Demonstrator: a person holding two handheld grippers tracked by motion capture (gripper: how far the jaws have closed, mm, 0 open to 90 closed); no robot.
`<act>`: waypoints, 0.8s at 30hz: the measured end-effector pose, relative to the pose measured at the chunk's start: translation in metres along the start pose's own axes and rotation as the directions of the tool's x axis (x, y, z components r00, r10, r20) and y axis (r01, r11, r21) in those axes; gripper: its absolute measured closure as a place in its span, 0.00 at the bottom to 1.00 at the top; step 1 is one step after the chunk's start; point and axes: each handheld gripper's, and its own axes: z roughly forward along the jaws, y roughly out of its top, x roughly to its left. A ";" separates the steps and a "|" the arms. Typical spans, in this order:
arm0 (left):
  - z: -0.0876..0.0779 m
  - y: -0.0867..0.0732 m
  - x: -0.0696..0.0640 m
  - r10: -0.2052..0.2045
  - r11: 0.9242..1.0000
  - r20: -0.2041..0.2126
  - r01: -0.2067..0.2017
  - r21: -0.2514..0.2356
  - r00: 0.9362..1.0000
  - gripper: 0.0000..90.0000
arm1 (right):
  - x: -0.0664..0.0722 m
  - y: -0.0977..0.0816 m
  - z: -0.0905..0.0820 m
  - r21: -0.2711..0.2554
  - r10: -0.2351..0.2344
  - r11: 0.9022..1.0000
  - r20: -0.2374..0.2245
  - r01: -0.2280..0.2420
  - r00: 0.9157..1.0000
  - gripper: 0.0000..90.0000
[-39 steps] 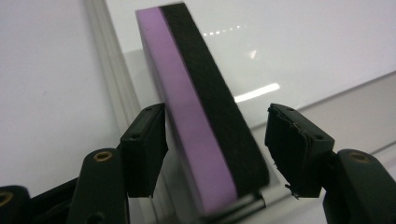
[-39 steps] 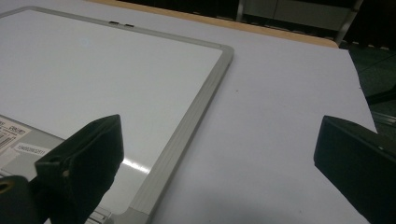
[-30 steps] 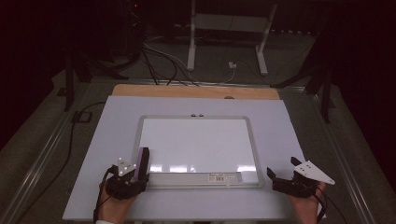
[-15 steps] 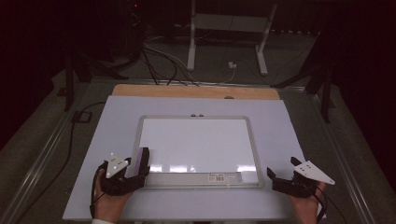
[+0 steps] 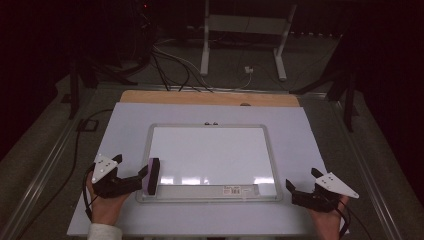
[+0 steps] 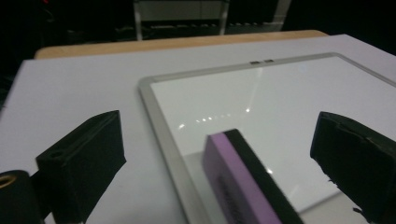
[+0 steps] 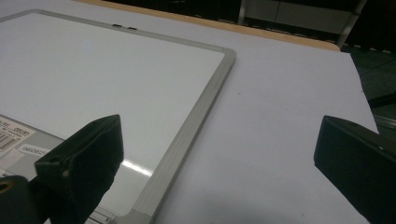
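A silver-framed whiteboard (image 5: 210,155) lies flat in the middle of the white sheet. A purple and black eraser (image 5: 151,176) stands on edge at the board's near left corner. My left gripper (image 5: 131,165) is open just left of it, one jaw tip close to the eraser. In the left gripper view the eraser (image 6: 247,186) rises between the wide-open jaws of the left gripper (image 6: 218,126), touching neither, with the whiteboard (image 6: 261,93) beyond. My right gripper (image 5: 301,178) rests open off the board's near right corner. In its own view the right gripper (image 7: 222,126) straddles the whiteboard (image 7: 107,79) frame with nothing between its jaws.
The white sheet (image 5: 125,130) covers the table, with a wooden strip (image 5: 210,97) along its far edge. A barcode label (image 5: 234,189) sits on the board's near frame. A cable (image 5: 75,150) runs along the left side. Stand legs (image 5: 205,55) and wires lie on the floor beyond.
My left gripper has slid left, back from the eraser, which stays standing at the board's left edge. The right gripper has not moved.
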 end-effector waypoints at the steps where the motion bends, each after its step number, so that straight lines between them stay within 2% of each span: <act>1: 0.000 0.000 0.001 0.006 1.000 -0.011 -0.006 -0.004 1.000 0.03 | 0.000 0.000 0.000 -0.002 0.000 1.000 -0.001 0.000 1.000 0.02; 8: -0.005 -0.003 0.008 0.014 0.999 -0.029 -0.015 -0.033 0.999 0.01 | 0.002 0.000 0.000 -0.015 -0.004 1.000 -0.023 0.004 1.000 0.02; 16: -0.008 -0.011 0.016 0.028 0.999 -0.058 -0.030 -0.040 0.998 0.01 | 0.004 0.001 0.000 -0.030 -0.015 0.999 -0.036 0.014 0.999 0.02; 24: -0.015 -0.020 0.026 -0.001 0.997 -0.095 -0.007 -0.079 0.996 0.01 | 0.001 0.001 -0.002 -0.093 -0.005 0.996 -0.054 0.000 0.999 0.02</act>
